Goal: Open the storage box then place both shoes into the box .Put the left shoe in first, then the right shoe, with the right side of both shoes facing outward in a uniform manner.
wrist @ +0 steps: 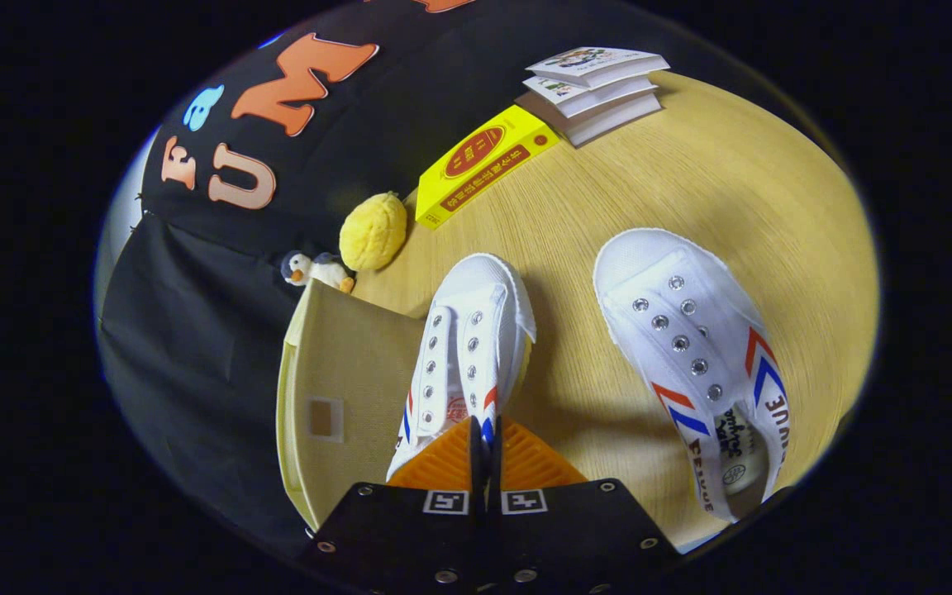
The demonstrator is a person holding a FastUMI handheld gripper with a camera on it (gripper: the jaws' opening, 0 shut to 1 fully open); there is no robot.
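Note:
My gripper (486, 450) is shut on the heel-side rim of a white canvas shoe (468, 347) with red and blue stripes; the shoe's toe points away from the fingers. Right beside it, on its left, stands the cream storage box (344, 388), whose flat face with a small label window is turned toward me; whether it is open I cannot tell. The other white shoe (695, 364), with the same stripes, lies on the wooden table (740, 190) to the right of the fingers, sole down and toe pointing away.
Beyond the box sit a small penguin toy (315, 269) and a yellow plush ball (373, 231). Farther back lie a yellow carton (484, 164) and a stack of books (596, 89). The black booth cloth hangs to the left of the box.

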